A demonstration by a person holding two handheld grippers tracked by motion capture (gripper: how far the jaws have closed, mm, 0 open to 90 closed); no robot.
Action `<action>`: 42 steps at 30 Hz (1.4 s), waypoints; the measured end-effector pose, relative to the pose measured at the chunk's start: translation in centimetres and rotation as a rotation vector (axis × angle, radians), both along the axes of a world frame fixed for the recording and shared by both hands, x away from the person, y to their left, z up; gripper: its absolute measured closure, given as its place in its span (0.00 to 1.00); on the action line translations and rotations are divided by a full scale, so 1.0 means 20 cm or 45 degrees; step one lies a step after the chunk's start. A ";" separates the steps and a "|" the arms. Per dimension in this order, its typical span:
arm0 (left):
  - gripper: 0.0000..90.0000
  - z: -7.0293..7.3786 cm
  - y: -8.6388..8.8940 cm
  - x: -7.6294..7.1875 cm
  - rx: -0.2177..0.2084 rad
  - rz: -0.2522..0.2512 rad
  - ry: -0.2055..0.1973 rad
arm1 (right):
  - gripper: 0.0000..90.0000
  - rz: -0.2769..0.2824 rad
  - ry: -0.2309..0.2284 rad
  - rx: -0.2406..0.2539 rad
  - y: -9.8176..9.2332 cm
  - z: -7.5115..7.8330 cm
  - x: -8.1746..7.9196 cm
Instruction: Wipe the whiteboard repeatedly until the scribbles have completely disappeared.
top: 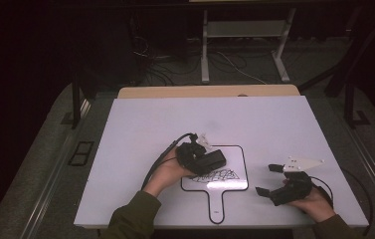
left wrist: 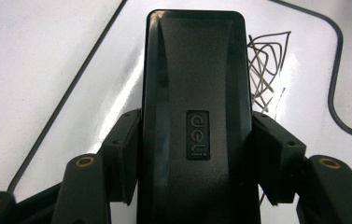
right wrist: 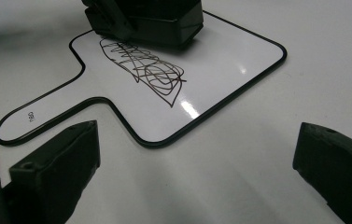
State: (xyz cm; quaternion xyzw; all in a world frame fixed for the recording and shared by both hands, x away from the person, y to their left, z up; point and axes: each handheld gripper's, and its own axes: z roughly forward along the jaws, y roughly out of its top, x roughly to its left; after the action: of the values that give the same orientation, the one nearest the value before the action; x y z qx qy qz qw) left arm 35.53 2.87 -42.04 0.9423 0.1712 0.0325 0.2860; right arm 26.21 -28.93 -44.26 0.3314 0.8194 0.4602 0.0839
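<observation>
The left gripper (left wrist: 194, 186) has its fingers (left wrist: 123, 154) clamped on the two long sides of a black whiteboard eraser (left wrist: 194, 107), branded face up in the left gripper view, with the eraser's front end reaching out well past the fingertips. In the high view the eraser (top: 211, 160) sits low over the small paddle-shaped whiteboard (top: 234, 172), at the edge of the black scribble (top: 215, 176); the right gripper view shows its underside on or just above the board, at the scribble's (right wrist: 143, 70) far end, and whether it touches I cannot tell.

The step in hand looks like wiping the scribble away. To do it well, the eraser's felt face should come down flat, not on one edge, and then sweep across the whole tangle of lines with even pressure, in overlapping passes toward the handle end. The grip is near the eraser's back half, so pressing too hard at the front could tip it between the fingers; a level wrist guards against that. The board lies loose on the white desk (top: 140, 129) and may slide under the stroke.

The right gripper (top: 269, 180) rests on the desk to the right of the board, its fingers (right wrist: 54, 163) wide apart and holding nothing. It is near enough to pin the board's edge if the board creeps.
</observation>
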 end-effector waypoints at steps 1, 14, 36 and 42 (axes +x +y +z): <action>0.43 0.00 0.00 0.00 -0.004 0.008 0.004 | 0.00 0.000 0.000 0.000 0.00 0.00 0.00; 0.43 -0.03 -0.01 -0.01 0.031 0.005 -0.006 | 0.00 0.003 -0.001 -0.003 0.00 0.00 0.00; 0.43 -0.02 -0.07 -0.09 0.062 -0.065 -0.038 | 0.00 0.004 0.000 -0.008 0.00 0.00 0.00; 0.43 -0.02 -0.10 -0.13 0.058 -0.107 -0.035 | 0.00 0.007 0.000 -0.009 0.00 0.00 0.00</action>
State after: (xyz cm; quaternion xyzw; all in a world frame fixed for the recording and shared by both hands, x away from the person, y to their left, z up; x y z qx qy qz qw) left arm 32.95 0.78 -42.45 0.9544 0.1268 0.0373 0.2678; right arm 26.24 -28.98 -44.29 0.3290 0.8219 0.4574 0.0839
